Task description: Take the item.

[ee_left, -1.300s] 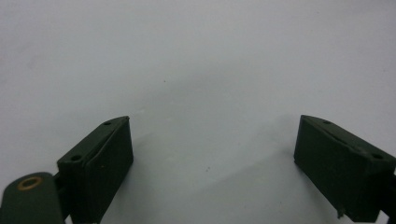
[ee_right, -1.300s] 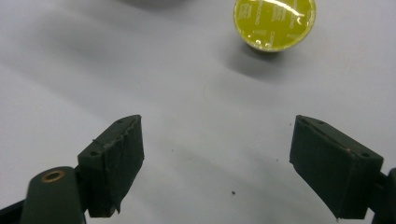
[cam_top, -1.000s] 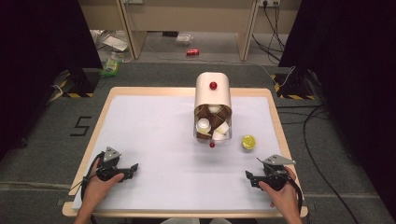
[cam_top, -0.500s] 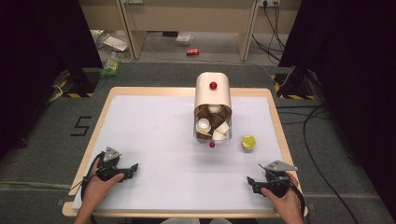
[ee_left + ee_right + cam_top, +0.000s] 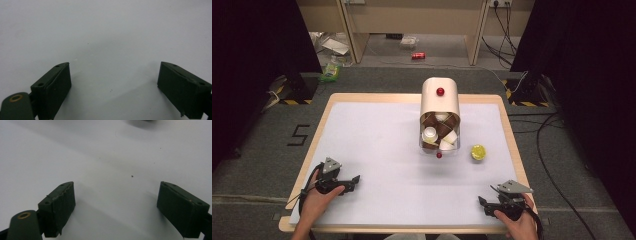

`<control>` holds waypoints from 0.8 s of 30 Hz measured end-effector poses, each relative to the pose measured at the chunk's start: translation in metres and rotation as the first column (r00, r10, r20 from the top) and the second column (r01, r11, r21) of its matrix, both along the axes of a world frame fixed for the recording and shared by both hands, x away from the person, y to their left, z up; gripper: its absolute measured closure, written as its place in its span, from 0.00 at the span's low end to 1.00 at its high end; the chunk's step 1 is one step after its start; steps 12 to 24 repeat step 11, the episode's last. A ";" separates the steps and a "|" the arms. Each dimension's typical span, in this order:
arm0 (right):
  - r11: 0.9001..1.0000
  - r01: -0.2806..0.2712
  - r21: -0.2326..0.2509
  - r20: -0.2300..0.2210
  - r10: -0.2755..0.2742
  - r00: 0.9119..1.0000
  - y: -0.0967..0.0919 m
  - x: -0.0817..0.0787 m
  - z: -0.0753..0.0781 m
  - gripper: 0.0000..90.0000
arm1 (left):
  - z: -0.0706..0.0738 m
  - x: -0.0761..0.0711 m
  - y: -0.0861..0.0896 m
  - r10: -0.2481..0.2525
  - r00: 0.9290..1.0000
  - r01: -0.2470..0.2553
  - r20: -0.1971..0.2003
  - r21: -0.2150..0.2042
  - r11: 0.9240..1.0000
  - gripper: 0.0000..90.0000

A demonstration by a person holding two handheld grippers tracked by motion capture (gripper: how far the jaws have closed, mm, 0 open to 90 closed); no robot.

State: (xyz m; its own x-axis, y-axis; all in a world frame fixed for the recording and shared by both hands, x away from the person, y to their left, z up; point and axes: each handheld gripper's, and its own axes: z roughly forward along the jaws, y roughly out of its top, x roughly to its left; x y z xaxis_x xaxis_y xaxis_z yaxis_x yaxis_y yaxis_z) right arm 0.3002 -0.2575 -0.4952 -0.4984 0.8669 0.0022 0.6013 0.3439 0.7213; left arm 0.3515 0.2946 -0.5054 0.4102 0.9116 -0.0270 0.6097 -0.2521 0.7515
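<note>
- The cup dispenser [image 5: 440, 117] lies on its side at the middle of the desk [image 5: 377, 145], open mouth toward you, with white and brown cups [image 5: 430, 134] stacked inside it.
- A small red ball [image 5: 439, 155] rests on the desk just in front of the mouth; a second red ball [image 5: 440, 91] sits on the dispenser's upper wall.
- The yellow lid [image 5: 478, 152] lies just to the right of the mouth, apart from the dispenser.
- Your right gripper [image 5: 486, 204] sits at the near right corner, well apart from all these things. Compared with a second ago it has shifted a little nearer the desk's front edge, and its fingers [image 5: 60, 207] have just been opening; they now stand wide apart with bare desk between them.
- Your left gripper [image 5: 354, 180] rests at the near left, unmoved, fingers [image 5: 53, 88] apart and holding nothing.
- Judgement: both grippers are ready for an approach; no object has been engaged yet.
</note>
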 end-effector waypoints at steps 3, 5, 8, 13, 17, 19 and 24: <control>1.000 0.009 0.001 0.008 -0.009 1.000 0.001 -0.004 -0.001 0.17 | 0.000 0.000 0.000 0.000 1.000 0.000 0.000 0.000 1.000 0.12; 1.000 0.011 0.003 0.010 -0.011 1.000 0.001 -0.004 -0.001 0.17 | 0.000 0.000 0.000 0.000 1.000 0.000 0.000 0.000 1.000 0.12; 1.000 0.008 0.001 0.012 -0.008 1.000 0.001 -0.004 -0.002 0.17 | 0.000 0.000 0.000 0.000 1.000 0.000 0.000 0.000 1.000 0.12; 1.000 0.008 0.001 0.012 -0.008 1.000 0.001 -0.004 -0.001 0.17 | 0.000 0.000 0.000 0.000 1.000 0.000 0.000 0.000 1.000 0.12; 1.000 0.008 0.001 0.012 -0.008 1.000 0.001 -0.004 -0.001 0.17 | 0.000 0.000 0.000 0.000 1.000 0.000 0.000 0.000 1.000 0.12; 1.000 0.008 0.001 0.012 -0.008 1.000 0.001 -0.004 -0.001 0.17 | 0.000 0.000 0.000 0.000 1.000 0.000 0.000 0.000 1.000 0.12; 1.000 0.008 0.001 0.012 -0.008 1.000 0.001 -0.004 -0.001 0.17 | 0.000 0.000 0.000 0.000 1.000 0.000 0.000 0.000 1.000 0.12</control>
